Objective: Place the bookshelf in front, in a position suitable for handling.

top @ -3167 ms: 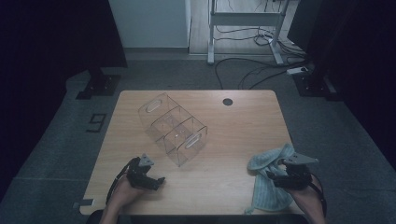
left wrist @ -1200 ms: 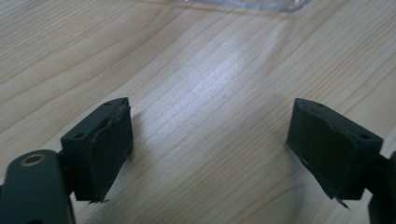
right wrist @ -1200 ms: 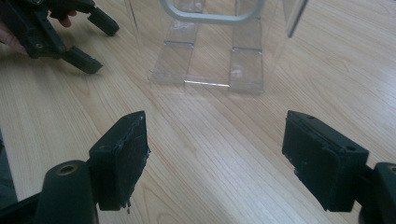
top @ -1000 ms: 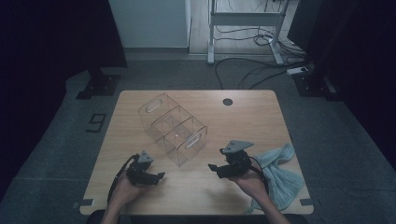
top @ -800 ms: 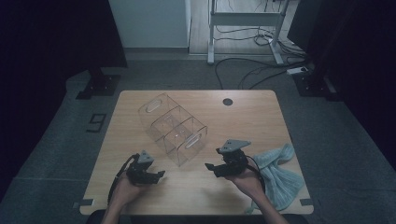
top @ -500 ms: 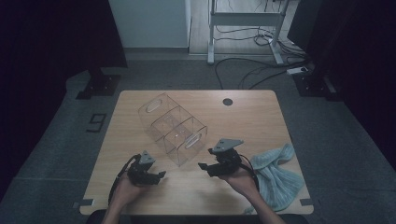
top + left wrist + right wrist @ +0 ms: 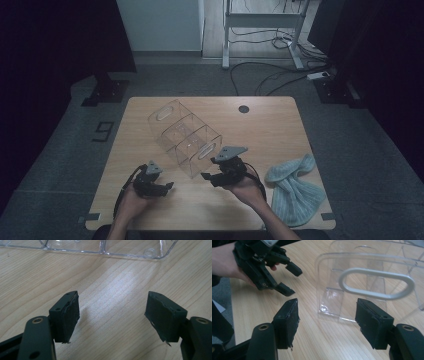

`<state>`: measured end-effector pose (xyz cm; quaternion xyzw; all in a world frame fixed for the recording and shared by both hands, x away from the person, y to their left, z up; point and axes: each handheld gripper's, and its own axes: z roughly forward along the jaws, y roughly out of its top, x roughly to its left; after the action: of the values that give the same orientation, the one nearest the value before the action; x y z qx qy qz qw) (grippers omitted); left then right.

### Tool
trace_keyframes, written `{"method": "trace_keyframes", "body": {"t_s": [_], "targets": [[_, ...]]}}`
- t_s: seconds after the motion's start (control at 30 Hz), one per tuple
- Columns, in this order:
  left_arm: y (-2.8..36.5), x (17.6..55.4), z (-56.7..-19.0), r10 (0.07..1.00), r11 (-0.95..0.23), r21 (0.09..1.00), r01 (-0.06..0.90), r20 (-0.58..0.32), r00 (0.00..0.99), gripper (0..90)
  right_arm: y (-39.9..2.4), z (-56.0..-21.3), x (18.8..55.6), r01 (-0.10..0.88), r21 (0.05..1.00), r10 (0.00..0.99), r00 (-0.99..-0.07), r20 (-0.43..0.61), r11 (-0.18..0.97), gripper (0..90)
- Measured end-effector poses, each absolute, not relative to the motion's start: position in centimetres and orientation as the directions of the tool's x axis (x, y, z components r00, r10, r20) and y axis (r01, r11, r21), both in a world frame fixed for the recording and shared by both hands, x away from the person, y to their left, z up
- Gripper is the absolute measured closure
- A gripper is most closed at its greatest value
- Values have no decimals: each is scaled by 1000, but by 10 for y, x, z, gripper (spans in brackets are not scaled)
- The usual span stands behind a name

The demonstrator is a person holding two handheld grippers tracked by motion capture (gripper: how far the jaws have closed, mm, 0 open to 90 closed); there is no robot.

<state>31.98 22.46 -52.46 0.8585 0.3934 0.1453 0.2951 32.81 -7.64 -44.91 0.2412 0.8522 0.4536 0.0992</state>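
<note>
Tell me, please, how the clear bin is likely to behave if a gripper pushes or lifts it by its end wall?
The clear bin looks like thin rigid plastic, so it should stay stiff, not flop. It seems empty, so probably light and apt to slide on the smooth table when pushed. Its glossy end wall may be slippery; the handle slot likely gives a surer hold.

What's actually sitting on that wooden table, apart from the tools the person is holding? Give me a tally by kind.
Clear plastic organizer with compartments: 1
Light blue towel, crumpled at the table's right edge: 1
Small dark round spot near the table's far edge, too small to tell what it is: 1
Total: 3
</note>
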Motion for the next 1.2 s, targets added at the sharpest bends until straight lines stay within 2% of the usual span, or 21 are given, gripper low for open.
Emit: {"method": "trace_keyframes", "body": {"t_s": [0.47,0.73,1.2], "targets": [[227,321,-526,766,-518,609,600,18,643,268,-53,-430,325,281,844,440,-896,60,458,333],[226,321,-528,763,-528,596,605,20,646,261,-31,-415,331,248,842,420,-907,28,480,280],[227,322,-530,763,-535,580,615,19,646,254,-5,-420,347,277,799,436,-900,21,533,251]]}}
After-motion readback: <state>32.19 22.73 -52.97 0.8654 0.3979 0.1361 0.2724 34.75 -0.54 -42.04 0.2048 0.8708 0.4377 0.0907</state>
